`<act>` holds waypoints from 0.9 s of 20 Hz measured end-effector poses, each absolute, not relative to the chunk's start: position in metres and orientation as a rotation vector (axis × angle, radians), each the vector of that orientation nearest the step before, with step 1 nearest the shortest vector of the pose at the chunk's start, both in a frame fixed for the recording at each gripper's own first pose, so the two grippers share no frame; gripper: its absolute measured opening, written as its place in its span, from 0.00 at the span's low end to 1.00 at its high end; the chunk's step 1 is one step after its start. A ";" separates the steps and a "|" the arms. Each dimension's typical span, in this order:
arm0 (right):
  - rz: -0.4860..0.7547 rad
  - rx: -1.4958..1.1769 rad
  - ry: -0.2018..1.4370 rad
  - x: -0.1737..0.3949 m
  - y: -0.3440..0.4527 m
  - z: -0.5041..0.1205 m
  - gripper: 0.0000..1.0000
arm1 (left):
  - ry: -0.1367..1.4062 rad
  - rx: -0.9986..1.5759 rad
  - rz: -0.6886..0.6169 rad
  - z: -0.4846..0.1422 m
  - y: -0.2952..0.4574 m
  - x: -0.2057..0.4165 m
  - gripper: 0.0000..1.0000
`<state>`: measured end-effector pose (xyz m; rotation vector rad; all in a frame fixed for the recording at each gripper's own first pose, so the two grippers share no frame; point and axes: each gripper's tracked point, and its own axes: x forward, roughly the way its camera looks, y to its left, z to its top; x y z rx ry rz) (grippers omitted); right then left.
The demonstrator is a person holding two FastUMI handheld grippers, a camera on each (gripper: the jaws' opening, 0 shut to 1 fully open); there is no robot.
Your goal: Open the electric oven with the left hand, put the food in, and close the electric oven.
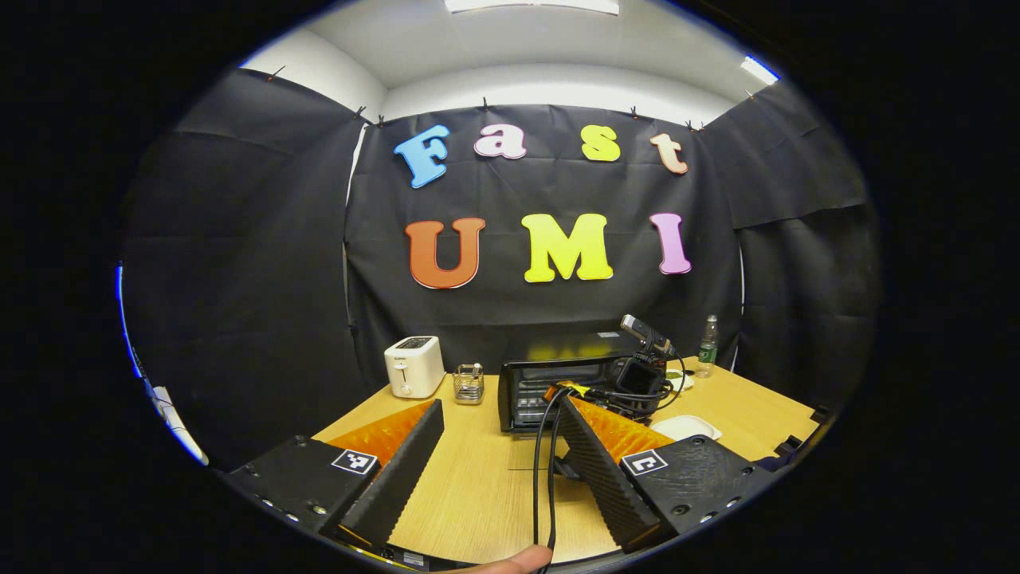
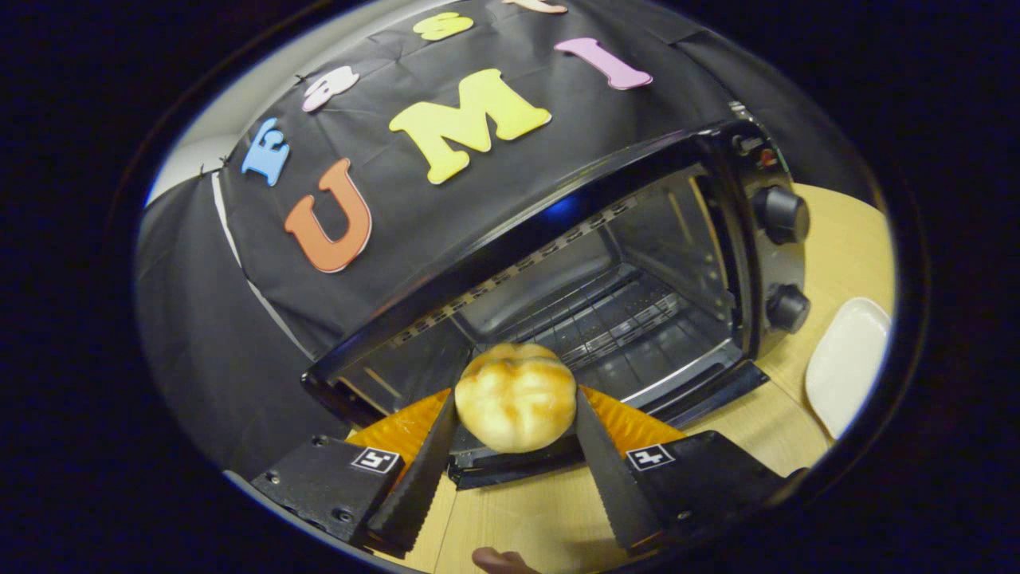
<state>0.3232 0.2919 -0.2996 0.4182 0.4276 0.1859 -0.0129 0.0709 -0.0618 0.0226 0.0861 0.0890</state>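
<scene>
At lower centre of the right gripper view, the right gripper clamps the bun, judged soft and light, by its sides; the left gripper stands open.

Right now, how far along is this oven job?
Done: the oven is open, its rack bare. In hand: the right tongs grip a bread roll just in front of the opening, above the dropped door. The left tongs are open and holding nothing, back from the oven over the table. Left: set the roll on the rack, let go, then shut the door.
</scene>
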 end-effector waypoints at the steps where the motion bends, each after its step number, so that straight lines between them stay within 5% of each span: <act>1: 0.182 0.395 0.422 0.333 0.291 -0.299 0.87 | 0.093 0.017 0.101 -0.064 0.076 -0.011 0.91; 10: 0.157 0.190 0.211 0.385 0.277 -0.273 0.90 | 0.133 0.010 0.114 -0.078 0.082 -0.004 0.96; 18: 0.208 0.184 0.234 0.327 0.258 -0.265 0.96 | 0.132 0.016 0.110 -0.079 0.071 -0.010 0.96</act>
